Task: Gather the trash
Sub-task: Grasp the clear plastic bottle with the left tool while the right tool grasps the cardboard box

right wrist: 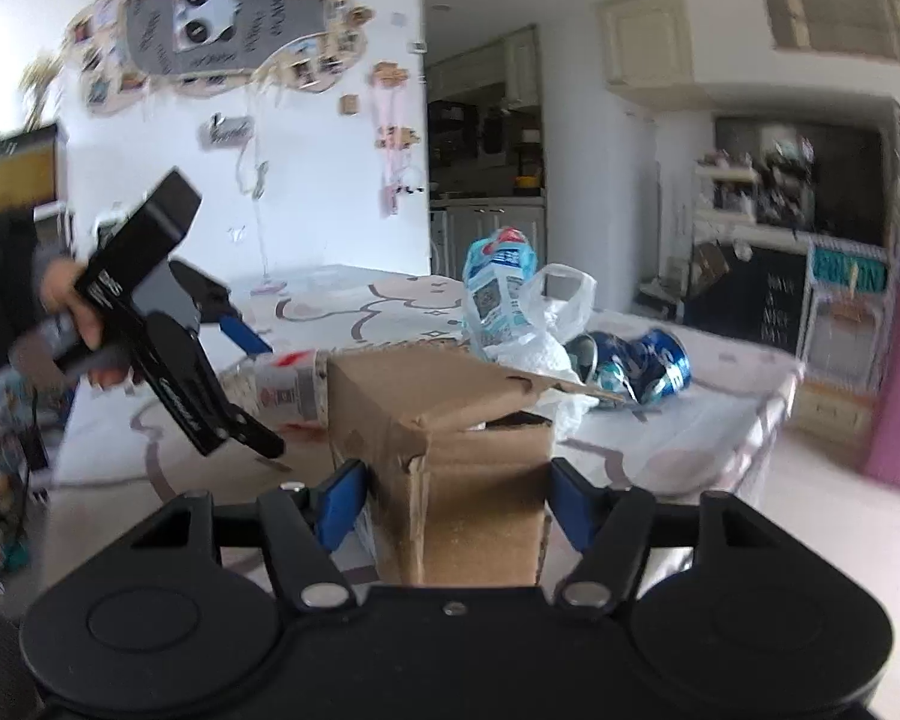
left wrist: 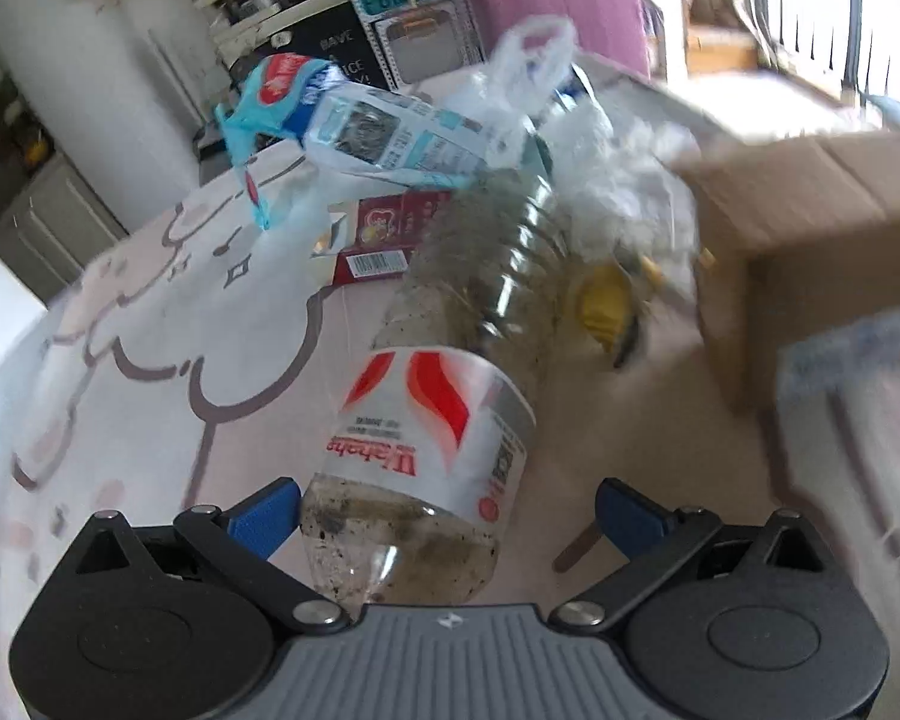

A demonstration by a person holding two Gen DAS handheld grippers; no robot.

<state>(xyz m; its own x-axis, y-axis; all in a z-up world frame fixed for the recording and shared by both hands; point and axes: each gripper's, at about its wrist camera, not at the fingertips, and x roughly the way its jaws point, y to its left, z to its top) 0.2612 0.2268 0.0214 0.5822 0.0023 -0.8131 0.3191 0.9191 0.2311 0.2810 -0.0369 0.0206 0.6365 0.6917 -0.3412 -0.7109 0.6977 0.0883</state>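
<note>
Two tools working beside the brown cardboard box (right wrist: pixel 450 420) on the bench (left wrist: pixel 150 330).
Right tool (right wrist: pixel 453 501) straddles the box, apparently steadying it; whether its pads press cannot be told. Left tool (left wrist: pixel 450 516) gapes around the clear plastic bottle (left wrist: pixel 450 372) lying beside the box, probably awaiting collection.

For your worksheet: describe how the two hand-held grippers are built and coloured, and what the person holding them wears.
Each hand-held gripper, left and right, has a black body with two round discs, black linkage arms on silver pivot pins, and blue finger pads. The left one's centre plate is grey. The person's sleeve is dark.
</note>
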